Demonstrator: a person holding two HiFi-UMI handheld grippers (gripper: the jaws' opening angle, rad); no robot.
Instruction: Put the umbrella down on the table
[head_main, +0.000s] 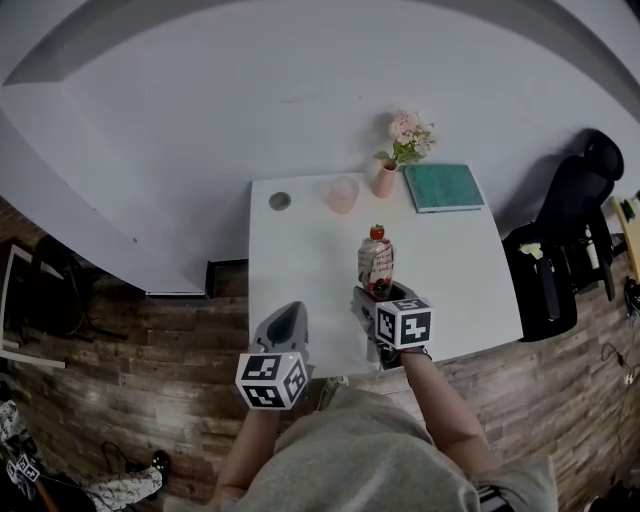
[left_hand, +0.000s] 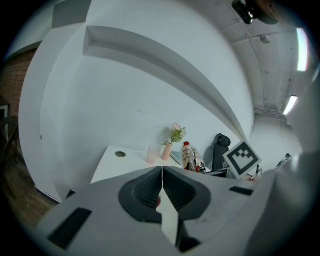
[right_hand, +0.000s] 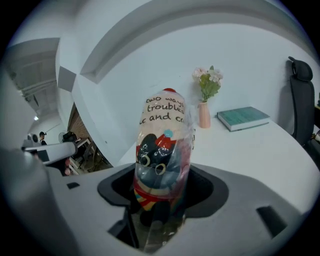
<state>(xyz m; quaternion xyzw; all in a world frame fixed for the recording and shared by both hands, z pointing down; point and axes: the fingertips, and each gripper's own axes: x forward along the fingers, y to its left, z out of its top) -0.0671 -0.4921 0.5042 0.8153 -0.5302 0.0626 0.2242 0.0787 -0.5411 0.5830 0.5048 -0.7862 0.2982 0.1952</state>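
Observation:
The umbrella (head_main: 376, 262) is folded short inside a clear plastic sleeve, printed with a black cartoon cat and lettering, with a red cap at its far end. My right gripper (head_main: 381, 296) is shut on its near end over the front part of the white table (head_main: 300, 250). In the right gripper view the umbrella (right_hand: 162, 150) rises out from between the jaws of the right gripper (right_hand: 160, 200). My left gripper (head_main: 285, 325) hovers at the table's near edge, left of the umbrella. In its own view the left gripper (left_hand: 162, 175) is shut on nothing, with the umbrella (left_hand: 192, 157) off to its right.
Along the table's far edge stand a pink cup (head_main: 343, 194), a pink vase with flowers (head_main: 386, 180), a teal book (head_main: 443, 187) and a small round disc (head_main: 280, 201). A black office chair (head_main: 565, 250) stands right of the table. White wall behind.

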